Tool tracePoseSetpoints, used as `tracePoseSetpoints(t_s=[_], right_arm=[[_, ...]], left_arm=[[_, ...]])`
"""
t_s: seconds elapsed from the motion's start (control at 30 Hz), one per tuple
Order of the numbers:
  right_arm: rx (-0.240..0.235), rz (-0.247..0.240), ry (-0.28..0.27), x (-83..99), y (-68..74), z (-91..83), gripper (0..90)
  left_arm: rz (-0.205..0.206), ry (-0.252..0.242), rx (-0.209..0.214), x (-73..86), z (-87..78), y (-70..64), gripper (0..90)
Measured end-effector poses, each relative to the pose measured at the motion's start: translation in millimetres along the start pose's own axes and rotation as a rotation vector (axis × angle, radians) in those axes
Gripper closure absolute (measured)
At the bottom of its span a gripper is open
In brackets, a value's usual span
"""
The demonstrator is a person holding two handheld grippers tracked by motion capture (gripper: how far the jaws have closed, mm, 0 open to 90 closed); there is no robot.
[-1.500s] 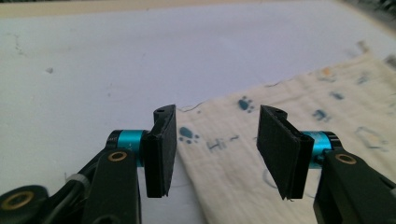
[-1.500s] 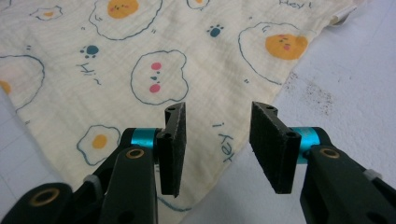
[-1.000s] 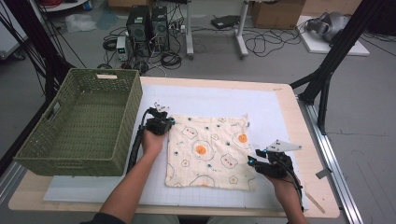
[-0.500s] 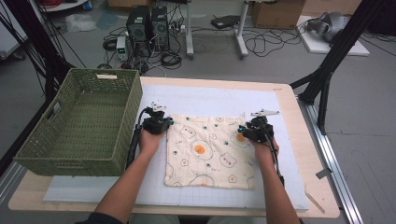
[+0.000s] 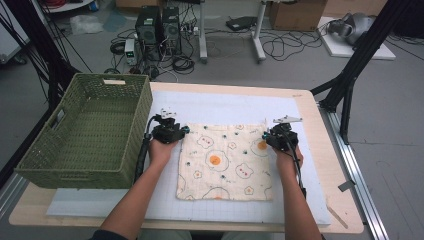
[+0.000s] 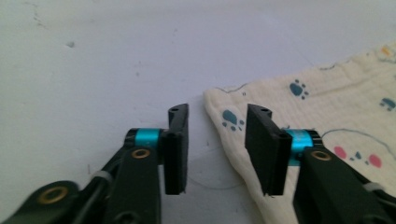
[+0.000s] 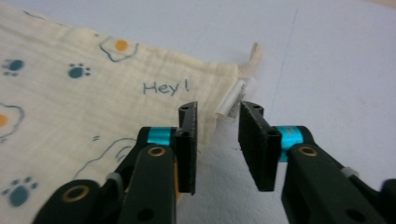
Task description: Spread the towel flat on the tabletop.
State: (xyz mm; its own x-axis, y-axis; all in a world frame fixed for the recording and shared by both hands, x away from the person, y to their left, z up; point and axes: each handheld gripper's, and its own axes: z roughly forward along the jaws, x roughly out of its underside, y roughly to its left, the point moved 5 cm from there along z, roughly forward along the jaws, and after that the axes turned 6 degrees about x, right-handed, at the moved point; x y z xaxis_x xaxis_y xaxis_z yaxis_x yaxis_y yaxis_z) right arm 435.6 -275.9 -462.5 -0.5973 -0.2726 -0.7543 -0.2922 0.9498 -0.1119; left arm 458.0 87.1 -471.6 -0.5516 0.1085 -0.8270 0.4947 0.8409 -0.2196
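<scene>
Nearest to us, our forearms come up from the bottom edge of the high view, one on each side of the printed cloth [image 5: 227, 161], which lies flat on the white grid mat [image 5: 225, 107] covering the desk [image 5: 345, 220]. The cloth is close to square, cream, with fried eggs, paw prints and bear faces; its near edge runs across in front of us and its far edge is where both grippers have arrived.

The left gripper [image 6: 215, 135] sits at the far left corner. In the left gripper view its jaws stand apart, released, and the corner's tip falls in the gap between them: one jaw is over the bare mat, the other over the fabric. Nothing is pinched yet.

The right gripper [image 7: 217, 128] mirrors it at the far right corner. In the right gripper view it is likewise released, jaws apart, with the small white label [image 7: 232, 101] and the hanging loop [image 7: 252, 55] of that corner just ahead of the gap, and the words "Hey!" to one side.

So each hand has its own corner, neither needing to reach across. We judge the next step to be closing on both corners together.

Farther left, touching nothing we hold, stands the green woven basket [image 5: 134, 127], well clear of the cloth.
</scene>
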Motion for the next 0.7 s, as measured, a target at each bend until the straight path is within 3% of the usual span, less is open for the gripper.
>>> tracePoseSetpoints(t_s=[0.13,0.27,0.3,0.4,0.47,0.6,0.7], right_arm=[[-0.045,-0.005,-0.035,5.8,-2.5,-14.1,59.4],[-0.093,0.019,-0.064,13.9,-6.8,-28.0,53.0],[-0.118,0.029,-0.07,15.6,-7.6,-31.3,51.3],[-0.134,0.038,-0.088,19.0,-10.9,-43.5,44.7],[-0.139,0.046,-0.125,18.6,-13.1,-53.4,39.9],[-0.166,0.048,-0.167,22.1,-10.7,-70.2,31.2],[-0.183,0.018,-0.188,28.2,-2.3,-78.3,25.0]], left_arm=[[-0.004,-0.021,0.058,-2.2,-10.7,-2.9,45.8],[0.009,-0.078,0.128,-0.4,-21.9,-11.7,45.6],[0.013,-0.075,0.149,0.3,-24.6,-13.8,43.6],[0.024,-0.085,0.233,-1.7,-33.8,-23.2,39.2],[0.059,-0.127,0.253,-4.4,-42.8,-30.0,37.6],[0.11,-0.16,0.287,-1.0,-58.6,-40.1,30.3],[0.119,-0.201,0.298,5.9,-69.5,-42.1,24.4]])
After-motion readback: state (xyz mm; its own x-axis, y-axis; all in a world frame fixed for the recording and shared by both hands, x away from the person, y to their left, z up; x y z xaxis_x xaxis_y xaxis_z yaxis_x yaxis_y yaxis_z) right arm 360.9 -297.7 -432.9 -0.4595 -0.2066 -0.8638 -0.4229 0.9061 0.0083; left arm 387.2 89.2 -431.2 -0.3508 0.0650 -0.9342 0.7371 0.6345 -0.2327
